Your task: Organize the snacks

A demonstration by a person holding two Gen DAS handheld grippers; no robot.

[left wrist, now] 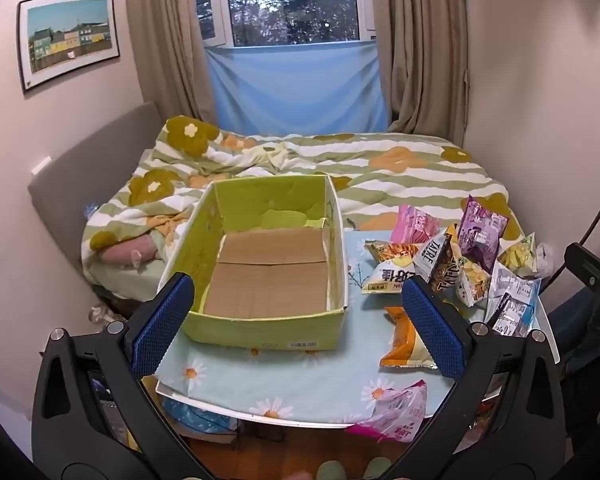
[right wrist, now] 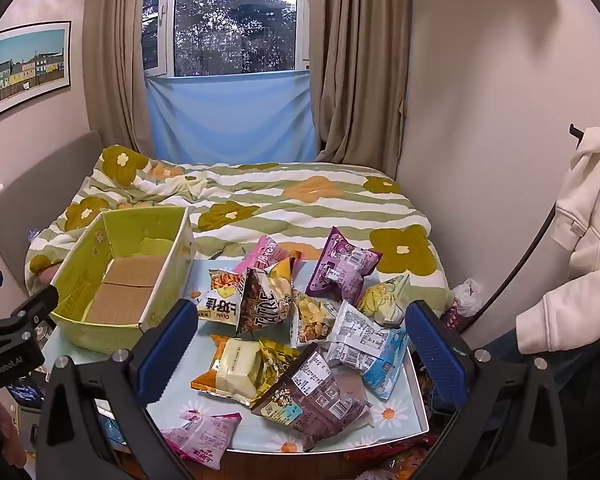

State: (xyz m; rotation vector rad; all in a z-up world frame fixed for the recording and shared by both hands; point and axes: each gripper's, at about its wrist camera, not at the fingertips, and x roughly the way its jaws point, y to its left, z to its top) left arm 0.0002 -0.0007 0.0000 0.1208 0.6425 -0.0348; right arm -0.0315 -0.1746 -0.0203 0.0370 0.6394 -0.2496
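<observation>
An open green cardboard box (left wrist: 260, 324) (right wrist: 96, 336) with a bare brown bottom stands on the left half of a small table covered in a daisy cloth (left wrist: 300, 384) (right wrist: 396, 408). Several snack bags are heaped on the table's right half: a brown bag (right wrist: 312, 396), an orange-and-yellow bag (right wrist: 236, 368) (left wrist: 404, 344), a blue-and-white bag (right wrist: 368, 344), a purple bag (right wrist: 342, 268) (left wrist: 482, 228). A pink bag (right wrist: 204, 440) (left wrist: 396, 412) hangs over the near edge. My left gripper (left wrist: 298, 328) hovers open before the box. Over the heap hangs my right gripper (right wrist: 302, 350), open with nothing held.
A bed with a green striped flower quilt (left wrist: 380, 176) (right wrist: 300, 204) lies just behind the table. A cream hoodie (right wrist: 580, 240) hangs on the right. The other gripper's black frame (right wrist: 8, 332) (left wrist: 592, 280) shows at each view's side. Slippers (left wrist: 352, 470) and wood floor lie below.
</observation>
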